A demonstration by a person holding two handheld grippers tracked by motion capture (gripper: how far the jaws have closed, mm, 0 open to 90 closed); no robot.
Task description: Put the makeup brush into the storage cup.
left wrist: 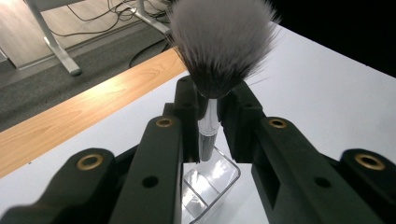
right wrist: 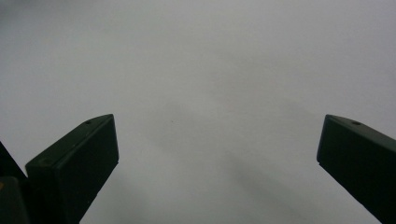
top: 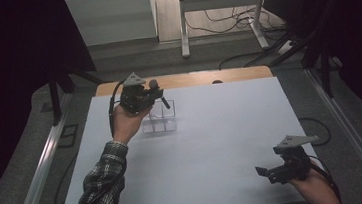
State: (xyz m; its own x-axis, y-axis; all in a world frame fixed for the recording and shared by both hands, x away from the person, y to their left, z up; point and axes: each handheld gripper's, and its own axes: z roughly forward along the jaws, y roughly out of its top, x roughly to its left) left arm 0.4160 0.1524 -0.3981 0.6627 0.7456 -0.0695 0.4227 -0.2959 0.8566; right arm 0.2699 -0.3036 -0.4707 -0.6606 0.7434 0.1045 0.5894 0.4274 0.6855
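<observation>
The left gripper (top: pixel 144 96) holds a makeup brush (top: pixel 159 93) tilted over a clear divided organizer (top: pixel 159 119) on the white worktop (top: pixel 208 144) — the right gripper (top: pixel 271 172) sits well apart, near the front right corner, its fingers spread.

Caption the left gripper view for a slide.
Left gripper clamps a makeup brush by its silver ferrule, bristles up, above a clear plastic organizer.
</observation>
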